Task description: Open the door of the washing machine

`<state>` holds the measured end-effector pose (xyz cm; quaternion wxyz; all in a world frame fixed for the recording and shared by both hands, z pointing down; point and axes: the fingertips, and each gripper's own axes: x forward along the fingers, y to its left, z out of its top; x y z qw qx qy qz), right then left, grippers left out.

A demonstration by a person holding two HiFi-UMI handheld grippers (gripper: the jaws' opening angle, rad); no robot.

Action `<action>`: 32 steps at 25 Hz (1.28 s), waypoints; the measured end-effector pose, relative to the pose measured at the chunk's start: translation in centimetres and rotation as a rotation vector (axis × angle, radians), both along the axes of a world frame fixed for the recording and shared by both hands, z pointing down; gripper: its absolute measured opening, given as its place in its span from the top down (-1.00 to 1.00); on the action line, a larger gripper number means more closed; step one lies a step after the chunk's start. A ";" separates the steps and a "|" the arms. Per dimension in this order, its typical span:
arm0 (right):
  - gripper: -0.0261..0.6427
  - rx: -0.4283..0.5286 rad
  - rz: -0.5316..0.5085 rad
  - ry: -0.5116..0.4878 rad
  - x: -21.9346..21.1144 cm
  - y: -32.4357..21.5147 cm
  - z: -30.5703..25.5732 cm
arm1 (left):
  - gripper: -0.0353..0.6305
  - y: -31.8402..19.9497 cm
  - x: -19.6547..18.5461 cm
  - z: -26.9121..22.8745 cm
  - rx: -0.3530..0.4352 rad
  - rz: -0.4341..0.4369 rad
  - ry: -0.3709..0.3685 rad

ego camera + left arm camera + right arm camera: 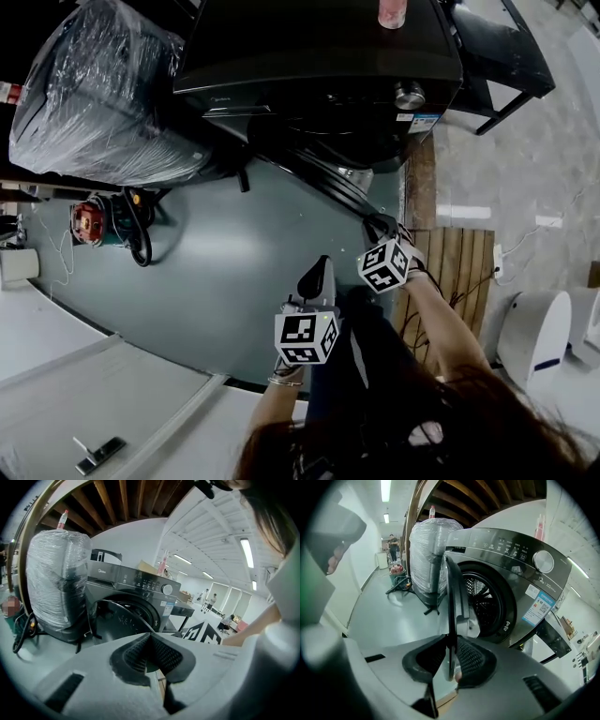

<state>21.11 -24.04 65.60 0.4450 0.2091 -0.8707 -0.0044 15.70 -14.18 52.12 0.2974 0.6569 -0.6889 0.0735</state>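
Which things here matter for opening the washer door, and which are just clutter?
Job: washing machine, door, right gripper clamped on its edge.
Clutter: plastic-wrapped appliance, pink bottle, red device on floor.

A dark grey front-loading washing machine (319, 56) stands upright at 12 o'clock in the head view. A silver dial (410, 95) sits at the 3 o'clock end of its control panel. Its round door (328, 183) is open. It is hinged at the 9 o'clock side of the opening and swung well out toward 5 o'clock. In the right gripper view the door stands upright and edge-on, leaving the drum (480, 597) exposed.
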 end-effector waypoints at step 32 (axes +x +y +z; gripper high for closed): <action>0.75 -0.043 0.070 -0.038 -6.6 15.1 0.9 | 0.85 13.3 -8.4 1.5 -0.008 -0.061 0.027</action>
